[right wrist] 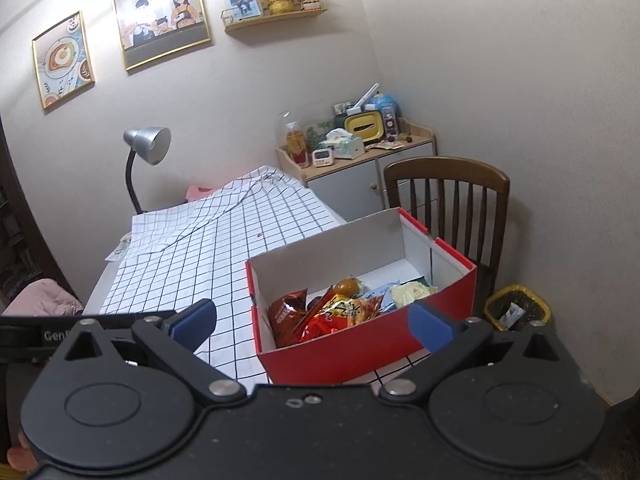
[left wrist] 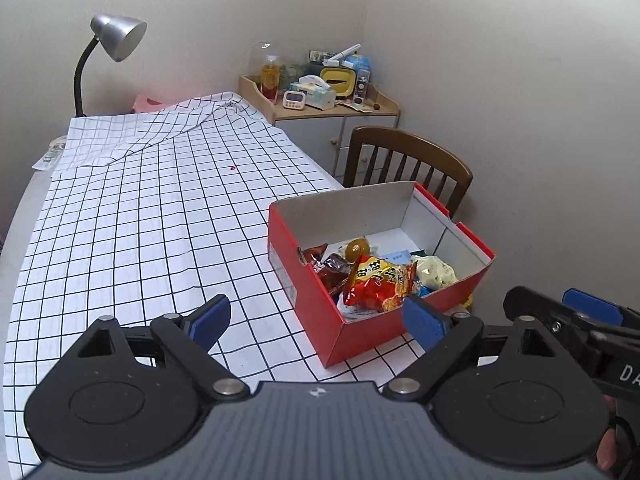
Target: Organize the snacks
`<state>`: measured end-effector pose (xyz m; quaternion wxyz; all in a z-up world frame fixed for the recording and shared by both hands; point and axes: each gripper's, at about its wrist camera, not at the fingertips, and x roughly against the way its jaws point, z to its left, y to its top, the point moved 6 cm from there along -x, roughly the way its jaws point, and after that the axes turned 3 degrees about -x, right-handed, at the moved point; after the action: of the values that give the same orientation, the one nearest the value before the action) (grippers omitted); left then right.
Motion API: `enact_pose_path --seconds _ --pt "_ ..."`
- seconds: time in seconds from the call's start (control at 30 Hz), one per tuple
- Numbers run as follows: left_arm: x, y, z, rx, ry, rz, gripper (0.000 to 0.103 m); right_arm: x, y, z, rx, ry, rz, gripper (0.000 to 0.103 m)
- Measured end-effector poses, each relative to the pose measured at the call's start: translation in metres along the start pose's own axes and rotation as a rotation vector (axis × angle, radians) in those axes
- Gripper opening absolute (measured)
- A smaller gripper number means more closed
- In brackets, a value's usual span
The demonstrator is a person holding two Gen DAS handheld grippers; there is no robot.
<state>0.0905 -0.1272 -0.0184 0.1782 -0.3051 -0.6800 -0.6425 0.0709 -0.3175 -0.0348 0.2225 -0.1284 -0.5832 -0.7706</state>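
A red cardboard box (left wrist: 298, 300) with a white inside stands at the table's right edge; it also shows in the right wrist view (right wrist: 360, 346). Several snacks lie in it: a red-orange chip bag (left wrist: 376, 282) (right wrist: 340, 314), a dark red packet (right wrist: 286, 310), a round brown snack (left wrist: 357, 249), a pale wrapped one (left wrist: 434, 270) and blue packets. My left gripper (left wrist: 318, 320) is open and empty, above the table at the box's near corner. My right gripper (right wrist: 312, 322) is open and empty, just before the box's near wall. It also shows at the right in the left wrist view (left wrist: 576, 316).
A grid-pattern cloth (left wrist: 140, 208) covers the table, folded over at the far end. A grey desk lamp (left wrist: 116, 36) stands at the far left. A wooden chair (right wrist: 446, 196) and a cluttered cabinet (right wrist: 352, 160) stand beyond the box. A yellow waste bin (right wrist: 516, 308) is on the floor at right.
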Motion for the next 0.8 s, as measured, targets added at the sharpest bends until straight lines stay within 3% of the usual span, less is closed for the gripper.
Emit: enact_pose_path --seconds 0.3,0.8 --pt "0.0006 0.0012 0.0007 0.016 0.003 -0.001 0.093 -0.0004 -0.0018 0.0031 0.028 -0.040 0.009 0.103" --pt "-0.0059 0.0018 0.0003 0.010 -0.008 0.035 0.093 -0.0054 0.0016 0.0063 0.050 -0.013 0.015 0.103"
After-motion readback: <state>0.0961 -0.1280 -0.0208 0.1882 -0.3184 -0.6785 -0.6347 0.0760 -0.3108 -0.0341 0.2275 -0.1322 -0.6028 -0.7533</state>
